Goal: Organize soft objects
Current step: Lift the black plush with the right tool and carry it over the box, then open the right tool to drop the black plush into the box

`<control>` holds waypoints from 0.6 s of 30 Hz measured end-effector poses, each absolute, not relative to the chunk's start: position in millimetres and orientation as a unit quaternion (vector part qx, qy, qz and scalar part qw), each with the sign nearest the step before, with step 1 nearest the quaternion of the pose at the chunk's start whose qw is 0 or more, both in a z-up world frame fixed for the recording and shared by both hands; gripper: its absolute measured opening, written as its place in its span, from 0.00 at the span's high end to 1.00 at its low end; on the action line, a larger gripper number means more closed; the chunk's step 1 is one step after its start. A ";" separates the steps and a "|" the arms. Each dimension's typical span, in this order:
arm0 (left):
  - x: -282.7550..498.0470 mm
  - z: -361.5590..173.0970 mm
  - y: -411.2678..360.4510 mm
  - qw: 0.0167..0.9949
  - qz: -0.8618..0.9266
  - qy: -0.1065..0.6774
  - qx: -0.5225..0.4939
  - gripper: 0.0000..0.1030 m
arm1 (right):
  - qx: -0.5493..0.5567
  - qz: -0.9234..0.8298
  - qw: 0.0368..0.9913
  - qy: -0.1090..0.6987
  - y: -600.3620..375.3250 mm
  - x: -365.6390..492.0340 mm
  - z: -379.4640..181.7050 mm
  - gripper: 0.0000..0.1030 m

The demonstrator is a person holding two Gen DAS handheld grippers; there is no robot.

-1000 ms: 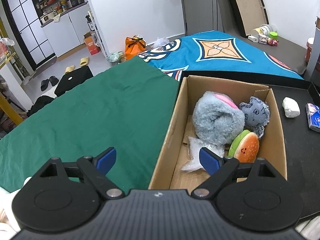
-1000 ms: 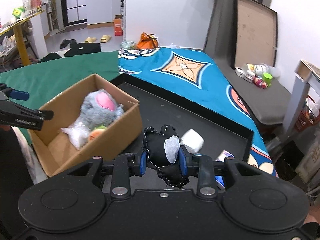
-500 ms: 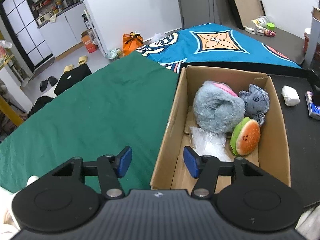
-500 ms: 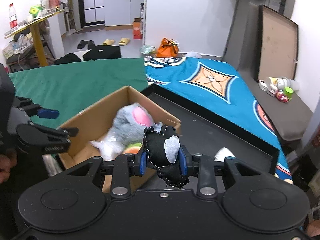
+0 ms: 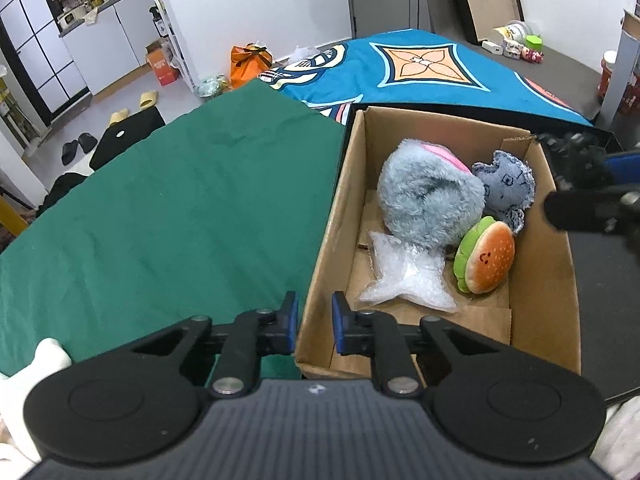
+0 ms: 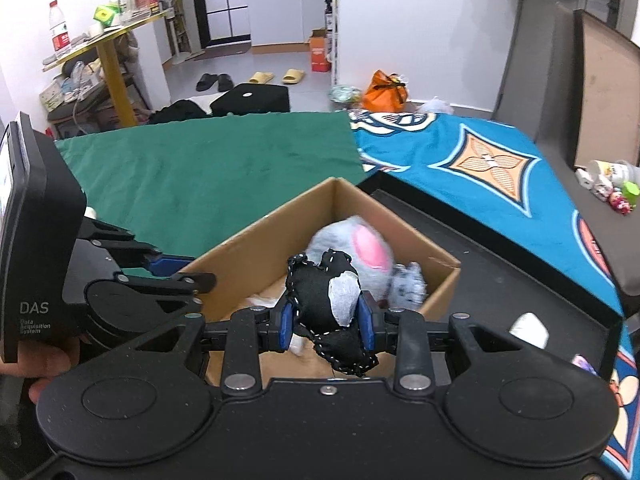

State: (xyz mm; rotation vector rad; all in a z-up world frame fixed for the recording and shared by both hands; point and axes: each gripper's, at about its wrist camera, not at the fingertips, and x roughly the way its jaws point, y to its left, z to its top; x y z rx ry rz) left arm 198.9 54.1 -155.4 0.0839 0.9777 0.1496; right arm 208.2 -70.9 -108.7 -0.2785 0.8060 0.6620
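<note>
Between the right gripper's [image 6: 326, 326] blue pads sits a black plush toy [image 6: 326, 300] with a white patch and white stitching, pinched firmly and held above the near edge of the cardboard box [image 6: 436, 276]. Already inside the box, ahead of the left gripper [image 5: 314, 322]: a grey fluffy plush with pink patch [image 5: 428, 196], a small blue-grey face plush [image 5: 506, 184], a smiley burger plush [image 5: 486, 256] and a crumpled bubble-wrap piece [image 5: 404, 276]. So most soft items look packed; the black toy is the one being brought in, not yet released. Left gripper's pads are narrowed around the box's near wall corner, one pad outside and one inside; whether they actually clamp the cardboard I cannot tell. Still outside, right of the right gripper on the black tray [image 6: 500, 272]: a white lump [image 6: 528, 330], probably next. Readable text: "DAS Data Acquisition System" on the left gripper's body in the right wrist view; nothing else legible.
</note>
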 end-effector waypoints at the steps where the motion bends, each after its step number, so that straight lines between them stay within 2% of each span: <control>1: 198.7 -155.3 55.4 0.880 0.070 0.469 0.036 0.85 | -0.132 0.317 0.856 0.385 -67.9 208.0 -109.2 0.69; 18: 197.6 -156.0 64.4 0.884 0.051 0.464 0.010 0.86 | -0.120 0.341 0.839 0.408 -36.3 212.1 -117.1 0.67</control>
